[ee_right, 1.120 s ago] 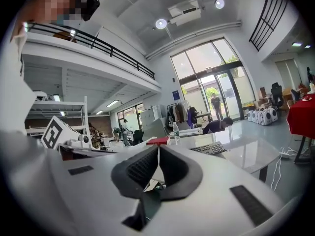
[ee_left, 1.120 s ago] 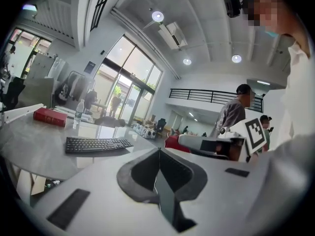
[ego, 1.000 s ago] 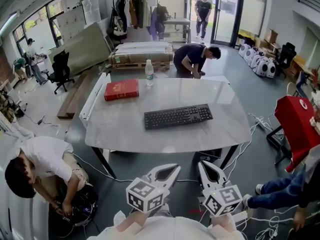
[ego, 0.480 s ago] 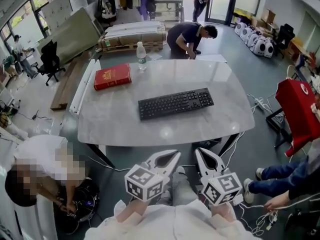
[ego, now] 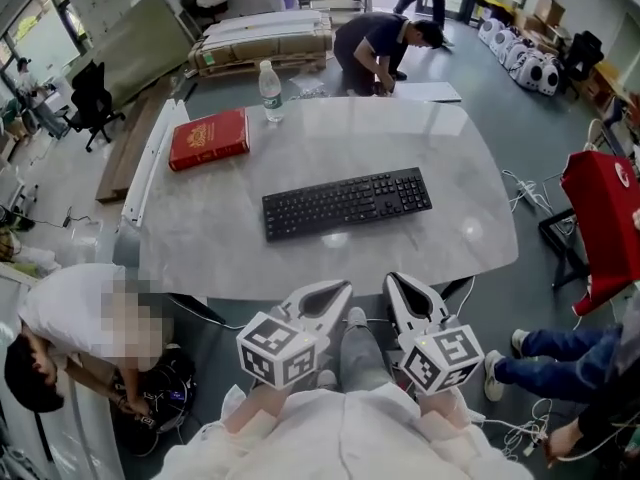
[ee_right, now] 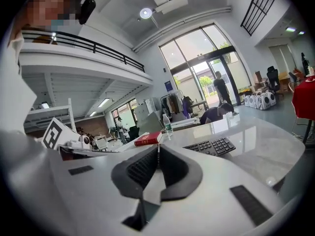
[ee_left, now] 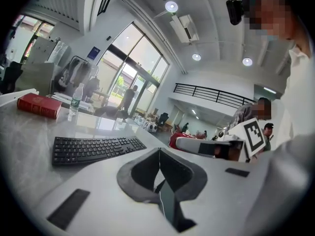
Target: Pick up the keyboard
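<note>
Pale stone-look table [ego: 455,168], rounded corners.

Far left of the top: red book [ego: 208,138], lying flat. Just right of it, a clear water bottle [ego: 268,91], upright.

Middle of the top: black keyboard [ego: 347,201], flat, long side running across, right end angled a little toward the far edge. Nothing touches it.

Left gripper [ego: 338,290]: tips about at the table's near edge, jaws pressed together, nothing between them. The keyboard lies ahead of it and apart, with a strip of bare tabletop between. In the left gripper view the keyboard [ee_left: 96,147] sits ahead and to the left of the closed jaws.

Right gripper [ego: 398,282]: just beside the left one, at the same near edge, jaws likewise pressed together and empty. The keyboard's right half lies ahead of it, apart. In the right gripper view the keyboard [ee_right: 210,146] shows ahead and to the right, the book and bottle farther off beyond the jaws.
</note>
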A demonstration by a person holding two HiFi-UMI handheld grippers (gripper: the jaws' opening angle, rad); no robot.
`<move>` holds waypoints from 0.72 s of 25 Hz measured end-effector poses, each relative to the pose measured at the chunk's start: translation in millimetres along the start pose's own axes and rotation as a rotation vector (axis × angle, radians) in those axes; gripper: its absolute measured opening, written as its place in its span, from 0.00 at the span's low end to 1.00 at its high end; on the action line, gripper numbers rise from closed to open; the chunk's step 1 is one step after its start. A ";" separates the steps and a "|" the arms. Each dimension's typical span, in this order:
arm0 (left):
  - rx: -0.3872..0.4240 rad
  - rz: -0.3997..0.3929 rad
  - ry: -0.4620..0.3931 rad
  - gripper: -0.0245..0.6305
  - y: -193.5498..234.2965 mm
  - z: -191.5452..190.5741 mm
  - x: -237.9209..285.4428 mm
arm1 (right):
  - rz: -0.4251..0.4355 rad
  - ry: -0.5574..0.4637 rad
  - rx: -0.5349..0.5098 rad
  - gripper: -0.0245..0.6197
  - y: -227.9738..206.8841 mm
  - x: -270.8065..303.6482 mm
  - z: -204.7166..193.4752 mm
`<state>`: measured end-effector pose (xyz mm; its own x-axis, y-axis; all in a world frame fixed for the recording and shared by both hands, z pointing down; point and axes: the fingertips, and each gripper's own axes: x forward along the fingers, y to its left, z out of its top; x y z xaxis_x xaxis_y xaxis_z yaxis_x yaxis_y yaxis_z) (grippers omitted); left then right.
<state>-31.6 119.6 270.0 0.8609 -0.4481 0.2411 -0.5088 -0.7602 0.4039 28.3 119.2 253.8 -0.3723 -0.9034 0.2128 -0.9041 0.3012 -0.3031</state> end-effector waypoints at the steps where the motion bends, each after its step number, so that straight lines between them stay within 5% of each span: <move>1: -0.005 0.001 0.002 0.06 5.7 3.4 9.0 | 0.006 0.006 0.001 0.09 -6.3 8.7 2.4; 18: -0.061 0.083 0.019 0.06 69.3 53.2 133.6 | 0.131 0.091 -0.024 0.09 -103.6 109.6 47.3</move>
<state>48.3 -18.0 283.3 0.8161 -0.4985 0.2925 -0.5778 -0.6910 0.4344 91.1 -25.5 264.7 -0.5040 -0.8249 0.2561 -0.8508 0.4230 -0.3118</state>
